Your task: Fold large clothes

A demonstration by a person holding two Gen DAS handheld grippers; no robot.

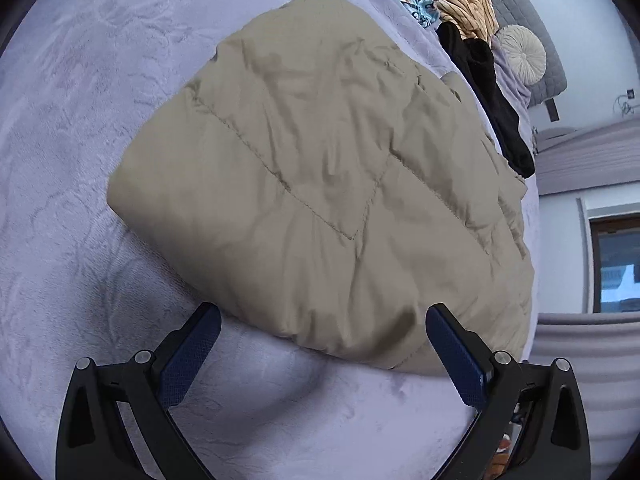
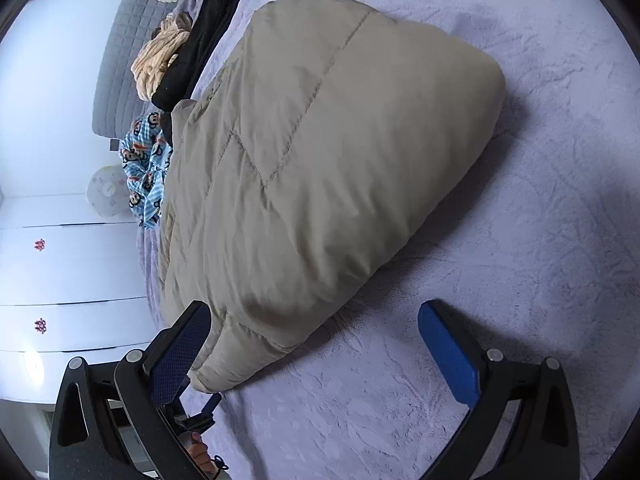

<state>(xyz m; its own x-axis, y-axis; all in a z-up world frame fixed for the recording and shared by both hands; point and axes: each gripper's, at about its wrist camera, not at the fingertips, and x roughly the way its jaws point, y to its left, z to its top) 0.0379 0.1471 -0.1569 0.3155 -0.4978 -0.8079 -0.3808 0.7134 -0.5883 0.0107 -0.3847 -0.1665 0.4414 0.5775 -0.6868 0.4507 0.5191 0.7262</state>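
Lying folded on the lavender bed cover, the beige puffer jacket sits bulky. Left gripper spread wide at its near edge, holding nothing. Right gripper likewise spread. Black garment beyond.

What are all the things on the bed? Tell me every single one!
Puffy jacket: one, tan, folded in the middle of the bed.
Blanket: one, lilac, covering the bed.
Black garment: one, beyond the jacket.
Monkey-print cloth: one, blue, beyond the jacket.
Striped cloth: one, cream-yellow, by the black garment.
Round cushion: one, cream, near the headboard.
Headboard: one, grey, quilted.
Left gripper: one, black with blue pads, open at the jacket's near edge.
Right gripper: one, same colours, open.
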